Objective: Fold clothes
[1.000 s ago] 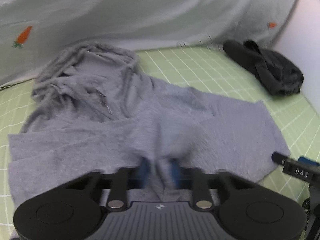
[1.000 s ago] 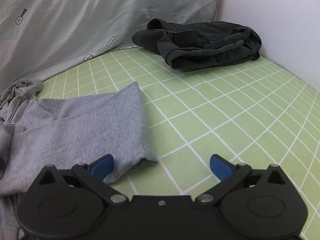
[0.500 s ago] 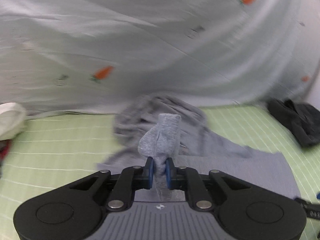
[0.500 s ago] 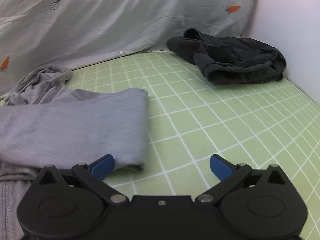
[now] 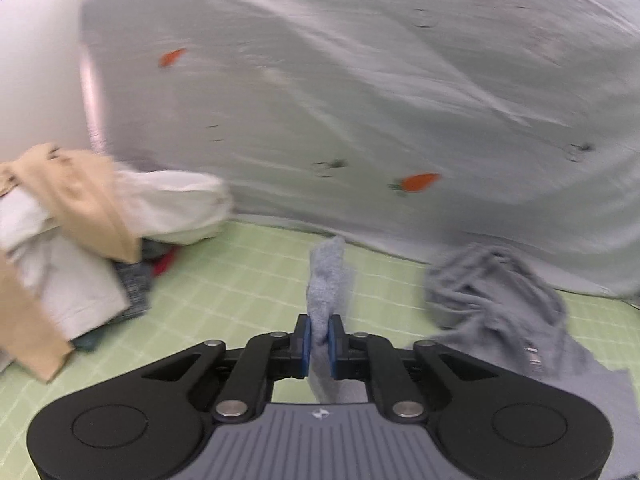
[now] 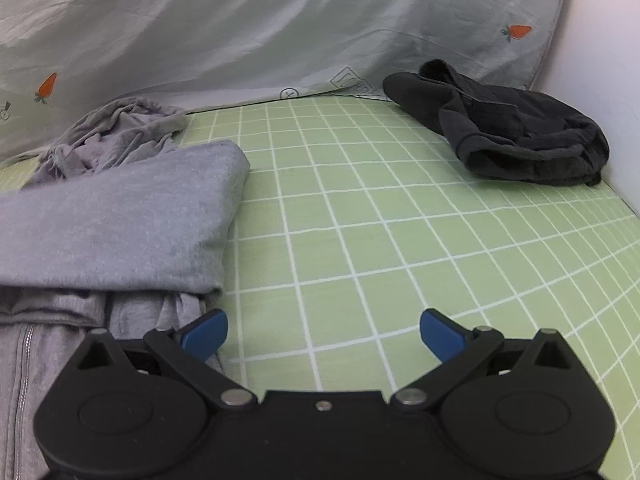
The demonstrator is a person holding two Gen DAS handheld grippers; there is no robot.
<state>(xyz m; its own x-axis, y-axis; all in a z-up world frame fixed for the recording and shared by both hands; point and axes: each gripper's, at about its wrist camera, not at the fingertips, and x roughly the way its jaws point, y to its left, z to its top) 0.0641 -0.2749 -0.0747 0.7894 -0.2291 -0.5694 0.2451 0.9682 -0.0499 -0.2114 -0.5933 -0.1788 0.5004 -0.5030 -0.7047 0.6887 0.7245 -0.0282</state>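
— Green gridded mat (image 6: 400, 240) under everything, a pale carrot-print sheet (image 6: 260, 28) hanging along its back edge. Where's the grey hoodie (image 6: 120, 216)?

— On the mat's left side, sleeve laid across its body. The left gripper (image 5: 319, 340) is clamped on a bunch of its fabric, probably to carry that part over for a fold.

— And the right gripper (image 6: 322, 330)?

— Spread wide, holding nothing, beside the hoodie's edge. Black clothes (image 6: 512, 140) sit in the back right corner, a mixed pile (image 5: 68, 240) at the left.
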